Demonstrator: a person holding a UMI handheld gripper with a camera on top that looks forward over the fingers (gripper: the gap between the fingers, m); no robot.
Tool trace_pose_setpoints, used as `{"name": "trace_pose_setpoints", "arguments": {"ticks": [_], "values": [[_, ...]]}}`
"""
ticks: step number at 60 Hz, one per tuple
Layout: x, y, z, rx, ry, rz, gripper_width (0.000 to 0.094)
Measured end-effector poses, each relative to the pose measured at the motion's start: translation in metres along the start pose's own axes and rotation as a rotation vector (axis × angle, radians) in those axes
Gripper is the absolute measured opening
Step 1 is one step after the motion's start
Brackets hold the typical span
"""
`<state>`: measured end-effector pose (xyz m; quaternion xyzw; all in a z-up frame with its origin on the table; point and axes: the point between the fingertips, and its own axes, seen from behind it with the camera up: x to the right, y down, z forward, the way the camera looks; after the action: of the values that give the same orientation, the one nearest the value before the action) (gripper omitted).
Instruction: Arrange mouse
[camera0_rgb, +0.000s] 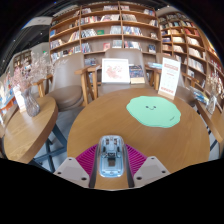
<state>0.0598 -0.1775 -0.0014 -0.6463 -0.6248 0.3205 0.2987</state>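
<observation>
Clamped between the pink pads of the tool (111, 165) sits a grey-and-white computer mouse (111, 155), long axis pointing far along the fingers, above the near edge of the round wooden tabletop (100, 115), the green oval mat (154, 112) lying far-right.

Fingers (111, 160) grip mouse (111, 153) above round table (90, 118).

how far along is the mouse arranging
Done: the hand-held gripper is shut on the mouse, which looks lifted near the round wooden table's edge. In hand: carrying it. Left: setting it down, probably on the green mat beyond the fingers, which lies bare.
</observation>
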Motion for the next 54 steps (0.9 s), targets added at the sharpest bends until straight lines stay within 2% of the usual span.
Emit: {"name": "trace_pose_setpoints", "arguments": {"ticks": [10, 19, 21, 27, 33, 45, 52, 54], "values": [[0.041, -0.099, -0.022, 0.139, -0.011, 0.005, 0.0436], [0.113, -0.185, 0.01, 0.244, 0.074, -0.026, 0.0438], [0.127, -0.192, 0.023, 0.241, 0.09, -0.037, 0.0439], [0.155, -0.189, 0.07, 0.207, 0.103, -0.075, 0.0442], [0.172, -0.159, 0.112, 0.144, 0.099, -0.089, 0.0445], [0.19, -0.119, 0.144, 0.092, 0.1, -0.055, 0.0455], [0.19, -0.12, 0.146, 0.094, 0.076, -0.01, 0.0504], [0.19, -0.118, 0.146, 0.086, 0.077, -0.009, 0.056]]}}
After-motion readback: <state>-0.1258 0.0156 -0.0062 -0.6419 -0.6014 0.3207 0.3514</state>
